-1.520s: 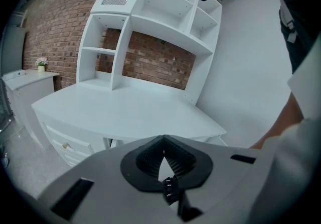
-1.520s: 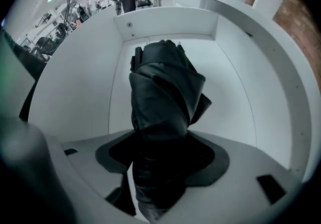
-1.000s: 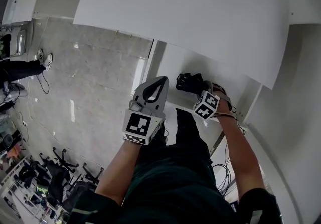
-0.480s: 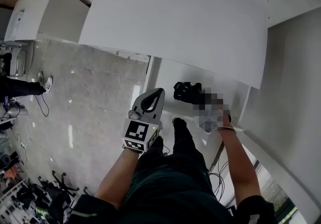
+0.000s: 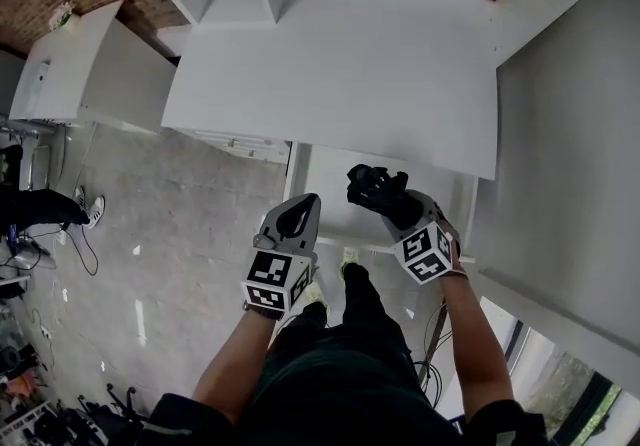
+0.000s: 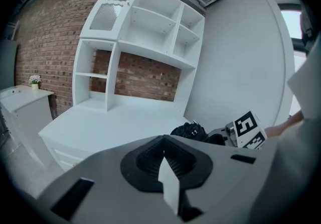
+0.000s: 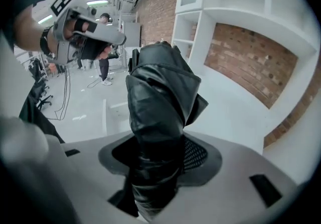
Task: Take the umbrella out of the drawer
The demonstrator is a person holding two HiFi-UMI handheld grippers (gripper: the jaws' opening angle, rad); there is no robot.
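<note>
Two tools hang over the white drawer [image 5: 325, 184], near the edge of the white surface [image 5: 330, 64]. The right tool [image 5: 398, 212] is clamped on a folded black umbrella [image 5: 374, 186], which sticks out ahead of its jaws. Just to its left, the left tool [image 5: 306, 204] has its jaws closed together on nothing.

Much of the drawer [image 5: 322, 196] was hidden from us: the worktop [image 5: 330, 64] overhung its far part and the umbrella [image 5: 372, 182] covered more. In the right gripper view we lost the umbrella's lower end inside the right tongs [image 7: 155, 165]. A person [image 5: 40, 206] was cut off by the head view's left edge.
</note>
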